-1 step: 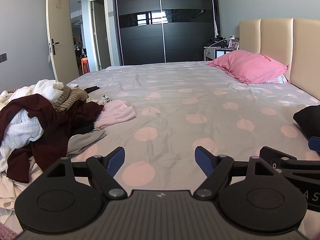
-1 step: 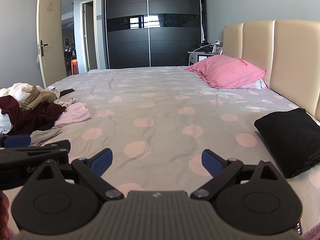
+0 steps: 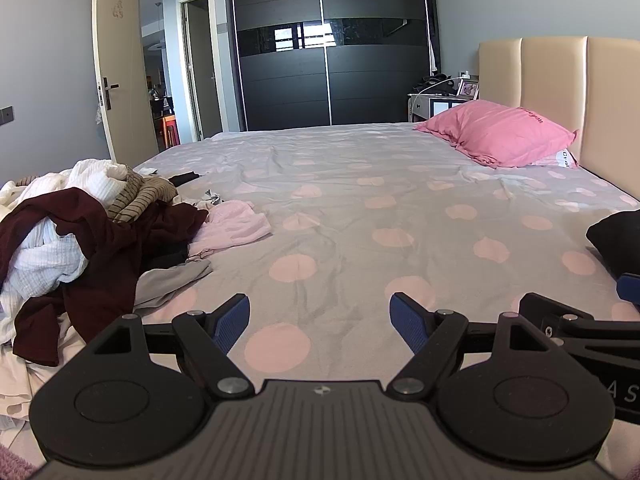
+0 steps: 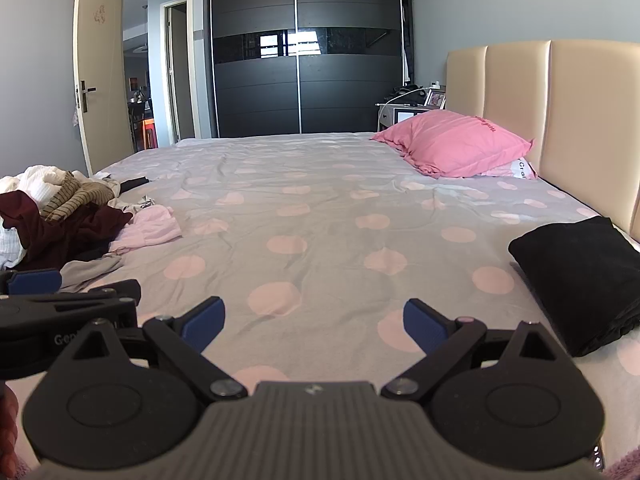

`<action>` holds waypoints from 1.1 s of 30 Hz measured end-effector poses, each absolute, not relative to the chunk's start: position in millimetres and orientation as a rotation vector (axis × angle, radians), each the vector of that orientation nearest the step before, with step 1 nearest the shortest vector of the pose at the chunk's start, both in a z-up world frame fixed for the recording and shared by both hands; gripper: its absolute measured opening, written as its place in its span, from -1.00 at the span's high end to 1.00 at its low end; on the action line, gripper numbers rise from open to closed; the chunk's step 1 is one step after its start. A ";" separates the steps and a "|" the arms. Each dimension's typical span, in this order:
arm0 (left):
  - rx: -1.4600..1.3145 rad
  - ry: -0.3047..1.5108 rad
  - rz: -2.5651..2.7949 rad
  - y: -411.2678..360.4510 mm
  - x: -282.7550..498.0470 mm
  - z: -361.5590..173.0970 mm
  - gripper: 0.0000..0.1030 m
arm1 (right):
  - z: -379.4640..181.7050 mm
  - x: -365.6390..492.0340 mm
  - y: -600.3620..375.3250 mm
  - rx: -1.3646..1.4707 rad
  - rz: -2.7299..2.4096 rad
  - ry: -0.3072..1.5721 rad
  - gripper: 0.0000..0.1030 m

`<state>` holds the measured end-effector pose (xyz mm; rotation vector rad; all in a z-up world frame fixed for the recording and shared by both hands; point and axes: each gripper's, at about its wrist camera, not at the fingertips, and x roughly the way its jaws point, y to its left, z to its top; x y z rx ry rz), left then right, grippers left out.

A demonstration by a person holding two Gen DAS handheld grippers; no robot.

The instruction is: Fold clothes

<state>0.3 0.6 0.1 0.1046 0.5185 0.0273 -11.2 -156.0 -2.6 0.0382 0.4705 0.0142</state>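
Observation:
A loose pile of unfolded clothes (image 3: 80,240) lies on the left of the bed, with dark red, white, striped and grey pieces; it also shows in the right wrist view (image 4: 60,220). A pale pink garment (image 3: 236,224) spreads out at the pile's right edge. On the right side rests a folded black garment (image 4: 580,280). My left gripper (image 3: 320,318) hovers open over the bare sheet, right of the pile, nothing between its blue pads. My right gripper (image 4: 314,320) is open too, left of the black garment, holding nothing.
The bed's grey sheet (image 3: 360,200) with pink dots stretches ahead. A pink pillow (image 3: 496,136) leans by the cream headboard (image 4: 560,100) at the far right. Beyond the bed stand a dark wardrobe (image 3: 332,60) and an open door (image 3: 120,80).

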 end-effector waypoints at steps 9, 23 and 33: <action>0.088 0.536 0.029 3.3 2.8 -1.0 -0.47 | -3.2 -13.7 -153.8 0.038 0.011 0.459 -0.89; 0.060 0.533 0.061 -0.6 -4.7 5.5 -0.42 | 2.3 -16.5 -155.1 0.075 0.003 0.417 -0.88; 0.048 0.546 0.035 5.6 -0.2 5.4 -0.40 | 3.3 -20.6 -152.8 0.062 0.017 0.400 -0.88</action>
